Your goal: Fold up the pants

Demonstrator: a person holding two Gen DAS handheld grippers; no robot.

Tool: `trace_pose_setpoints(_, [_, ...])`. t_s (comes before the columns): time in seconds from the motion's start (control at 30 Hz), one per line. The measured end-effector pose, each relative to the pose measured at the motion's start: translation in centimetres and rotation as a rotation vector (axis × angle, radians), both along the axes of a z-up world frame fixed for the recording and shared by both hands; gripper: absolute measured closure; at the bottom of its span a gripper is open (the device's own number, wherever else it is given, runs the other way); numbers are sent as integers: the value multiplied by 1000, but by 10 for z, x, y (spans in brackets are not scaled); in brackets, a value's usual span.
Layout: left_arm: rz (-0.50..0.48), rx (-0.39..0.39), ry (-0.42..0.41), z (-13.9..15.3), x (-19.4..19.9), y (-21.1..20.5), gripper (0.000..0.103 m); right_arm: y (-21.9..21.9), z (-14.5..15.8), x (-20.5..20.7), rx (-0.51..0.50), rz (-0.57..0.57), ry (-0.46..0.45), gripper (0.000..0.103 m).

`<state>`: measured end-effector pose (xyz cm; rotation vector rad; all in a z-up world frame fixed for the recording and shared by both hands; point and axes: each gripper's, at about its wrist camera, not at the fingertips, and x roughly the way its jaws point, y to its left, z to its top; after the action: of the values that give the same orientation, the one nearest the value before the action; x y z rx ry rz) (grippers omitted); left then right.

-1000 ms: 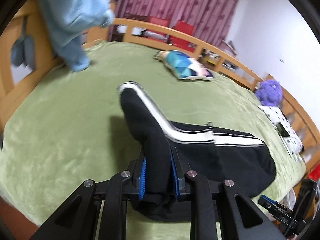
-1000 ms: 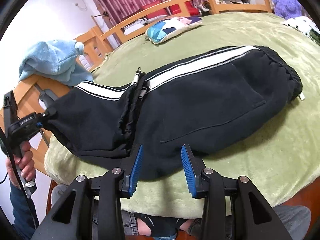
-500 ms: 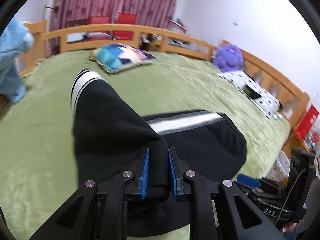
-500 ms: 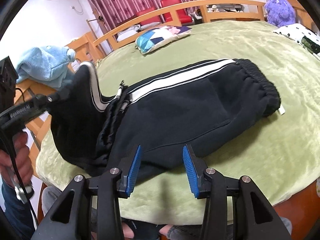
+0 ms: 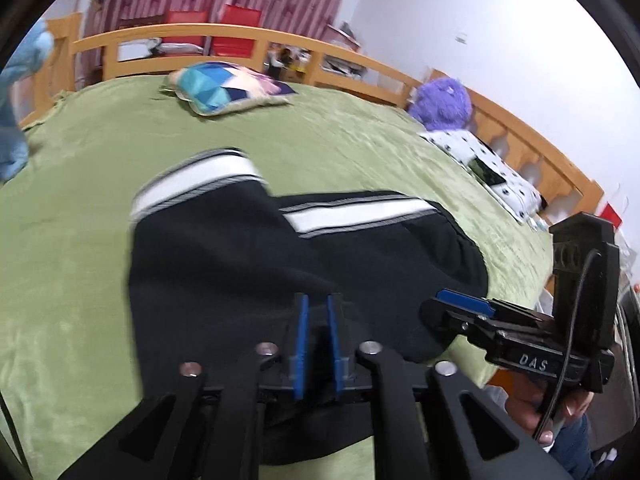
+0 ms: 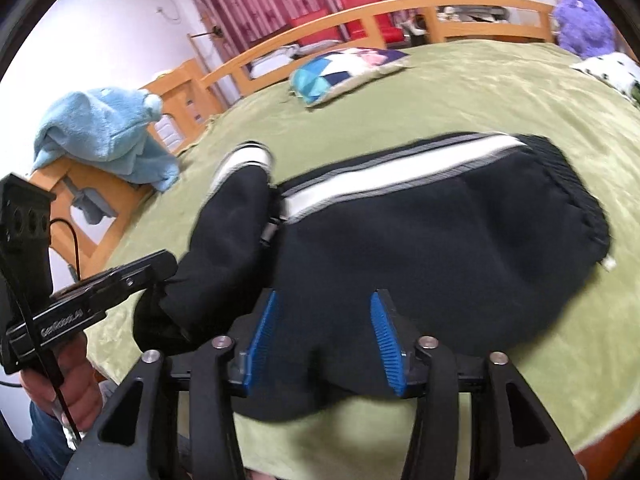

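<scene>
Pinching black pants (image 5: 248, 272), left gripper (image 5: 318, 326) lifts fabric.

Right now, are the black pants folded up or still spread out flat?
Partly folded. The left gripper lifts one end of the black pants, bending it over; the rest lies flat on the green blanket.

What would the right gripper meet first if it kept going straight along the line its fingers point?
Most likely the black pants. The right gripper is open, its fingers spread over the near edge of the fabric, which fills the path ahead on the green blanket. Whether the fingers touch the cloth is unclear.
</scene>
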<state>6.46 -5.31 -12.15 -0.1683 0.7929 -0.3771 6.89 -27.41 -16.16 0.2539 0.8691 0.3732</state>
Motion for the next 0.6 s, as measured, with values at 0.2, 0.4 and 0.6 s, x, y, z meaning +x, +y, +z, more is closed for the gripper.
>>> trace_pose_setpoints(0.2, [168,0,43,-15,-4,67,68,45,-7,36,98,75,53,47])
trace_pose_setpoints(0.4, [256,-49,126,-39,-12,113,68,89,-34,64,83,97,168,70])
trace_pose_setpoints(0.6, [309,-58,156,-45,-12,132,68,103,21,41,-46,171,-92,86])
